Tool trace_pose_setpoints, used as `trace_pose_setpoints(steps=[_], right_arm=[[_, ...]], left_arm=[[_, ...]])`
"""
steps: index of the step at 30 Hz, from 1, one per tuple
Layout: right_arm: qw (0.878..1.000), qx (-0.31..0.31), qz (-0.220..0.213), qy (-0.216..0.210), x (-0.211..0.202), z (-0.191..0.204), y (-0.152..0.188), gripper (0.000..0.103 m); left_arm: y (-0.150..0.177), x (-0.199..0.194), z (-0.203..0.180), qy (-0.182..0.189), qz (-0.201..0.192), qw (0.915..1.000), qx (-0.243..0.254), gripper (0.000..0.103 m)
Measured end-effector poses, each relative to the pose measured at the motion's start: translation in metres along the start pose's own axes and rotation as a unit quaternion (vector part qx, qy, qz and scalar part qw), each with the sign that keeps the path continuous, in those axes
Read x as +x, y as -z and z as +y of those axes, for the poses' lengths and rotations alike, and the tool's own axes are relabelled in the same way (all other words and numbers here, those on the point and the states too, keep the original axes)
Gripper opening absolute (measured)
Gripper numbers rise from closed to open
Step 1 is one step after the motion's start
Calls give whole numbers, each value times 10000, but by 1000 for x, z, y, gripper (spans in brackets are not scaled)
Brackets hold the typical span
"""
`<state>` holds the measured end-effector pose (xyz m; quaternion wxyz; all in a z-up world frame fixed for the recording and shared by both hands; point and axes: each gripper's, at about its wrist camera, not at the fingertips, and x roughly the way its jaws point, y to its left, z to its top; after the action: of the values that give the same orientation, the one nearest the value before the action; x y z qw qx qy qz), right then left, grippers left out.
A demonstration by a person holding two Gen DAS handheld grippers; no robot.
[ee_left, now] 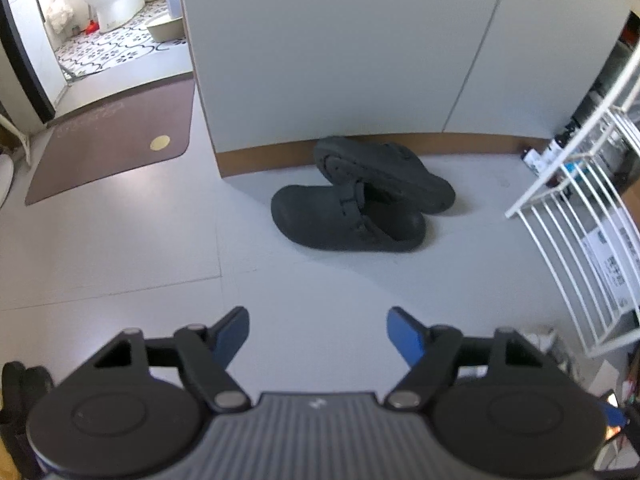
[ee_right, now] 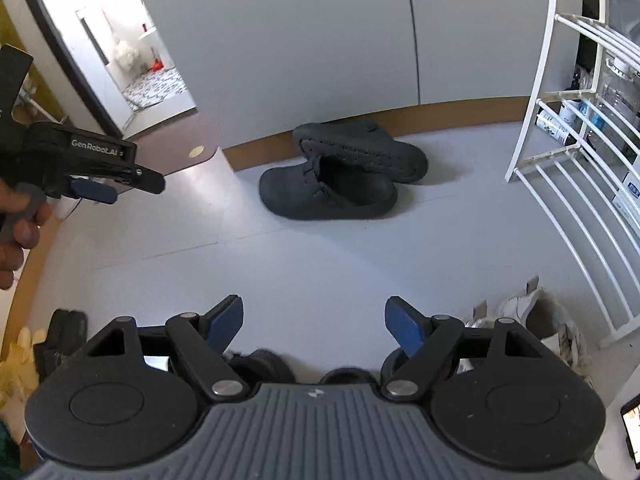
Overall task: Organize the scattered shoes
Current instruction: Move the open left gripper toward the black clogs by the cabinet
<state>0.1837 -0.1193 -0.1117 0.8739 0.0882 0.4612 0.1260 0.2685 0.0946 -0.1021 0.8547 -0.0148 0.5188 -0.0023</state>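
Grey floor (ee_left: 120,248), pale wall panels (ee_left: 320,60) with brown skirting at the far edge. Brown doormat (ee_left: 112,140) at the far left, before the bathroom doorway. White wire rack (ee_left: 580,216) along the floor's right edge.

Two black clogs at the foot of the wall: the upright clog (ee_left: 344,220) sits flat on the floor; the tipped clog (ee_left: 384,172) lies on its side behind it, sole showing, leaning on the first one's heel.

Left gripper (ee_left: 318,332): fingers wide, nothing between. Right gripper (ee_right: 314,320): fingers wide, empty. Both well short of the clogs.
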Motion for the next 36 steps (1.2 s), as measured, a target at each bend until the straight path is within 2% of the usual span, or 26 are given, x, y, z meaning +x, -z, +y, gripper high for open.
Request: trace_pose_setpoints(steps=[3,7,12,18,22,24,27,30,33,36], right_arm=[[9990,419,26,-128,22,-20,6,82],[9990,446,-13,-15,49,-26,15,83],[9986,482,-40,-197,80,-29,27,83],[9983,395,77,-416,101,-36,31,83],[9985,322,121,-430,108,-39,28,83],[9981,379,114,-479,111,-43,27,83],[9968,576,137,-532,115,-49,38,83],[9964,502,302,-608,121,-51,49,83],[9947,699,472,-590,132,-57,45,83],[9954,672,337,-595,135,-56,35,83]], left_arm=[[-15,24,-3,-16,-57,10000,-46,78],[-36,67,-9,126,-135,9997,-172,79],[-69,139,-10,140,61,9993,-332,79],[-95,201,-13,-125,221,9992,-303,79],[-108,219,-14,-57,341,9987,-387,85],[-115,225,-19,-137,341,9989,-303,87],[-124,232,-25,-159,339,9989,-269,90],[-134,241,-30,-123,494,9986,-122,91],[-141,247,-29,-145,618,9980,-41,91],[-149,260,-29,-140,659,9977,12,91]])
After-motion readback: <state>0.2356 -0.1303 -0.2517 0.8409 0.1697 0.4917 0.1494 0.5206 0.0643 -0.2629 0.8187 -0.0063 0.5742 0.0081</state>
